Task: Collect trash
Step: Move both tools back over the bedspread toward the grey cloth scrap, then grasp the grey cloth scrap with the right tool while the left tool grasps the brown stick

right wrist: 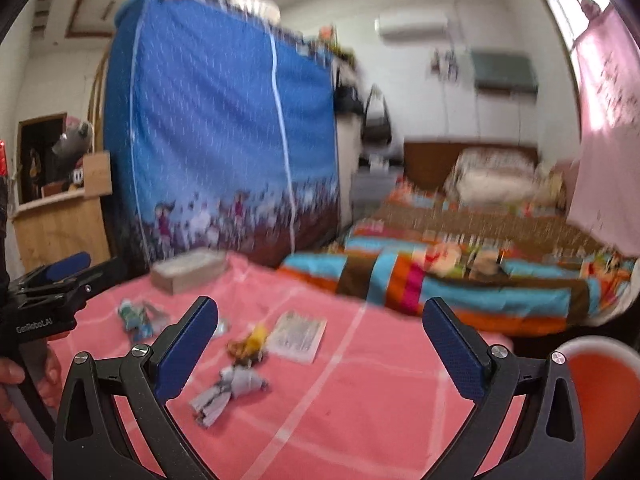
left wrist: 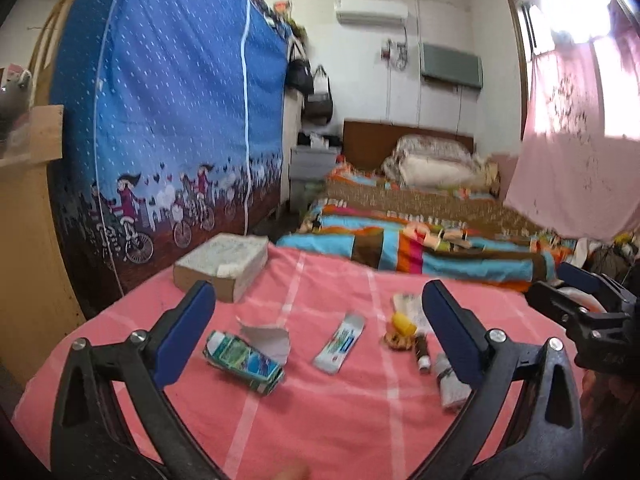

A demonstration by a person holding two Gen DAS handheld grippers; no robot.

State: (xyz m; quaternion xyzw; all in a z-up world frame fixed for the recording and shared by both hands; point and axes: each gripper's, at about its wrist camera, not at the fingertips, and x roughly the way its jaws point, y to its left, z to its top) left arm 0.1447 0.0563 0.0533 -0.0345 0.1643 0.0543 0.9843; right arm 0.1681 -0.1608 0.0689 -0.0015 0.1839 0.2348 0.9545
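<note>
Trash lies on a pink checked cloth (left wrist: 320, 412): a crushed green carton (left wrist: 243, 361) with torn white paper (left wrist: 269, 338), a flat white-blue wrapper (left wrist: 340, 343), a yellow and brown scrap (left wrist: 401, 330), a small dark tube (left wrist: 421, 354), a grey crumpled wrapper (left wrist: 450, 382) and a clear packet (right wrist: 298, 336). My left gripper (left wrist: 318, 332) is open and empty above the carton and wrapper. My right gripper (right wrist: 320, 344) is open and empty above the cloth, with the grey wrapper (right wrist: 228, 390) near its left finger. An orange bin with a white rim (right wrist: 600, 376) is at right.
A tissue box (left wrist: 224, 264) sits at the cloth's far left. A blue fabric wardrobe (left wrist: 168, 120) stands left. A bed with a striped blanket (left wrist: 420, 248) lies beyond. A pink curtain (left wrist: 580, 140) hangs right. A wooden cabinet (left wrist: 24, 240) is far left.
</note>
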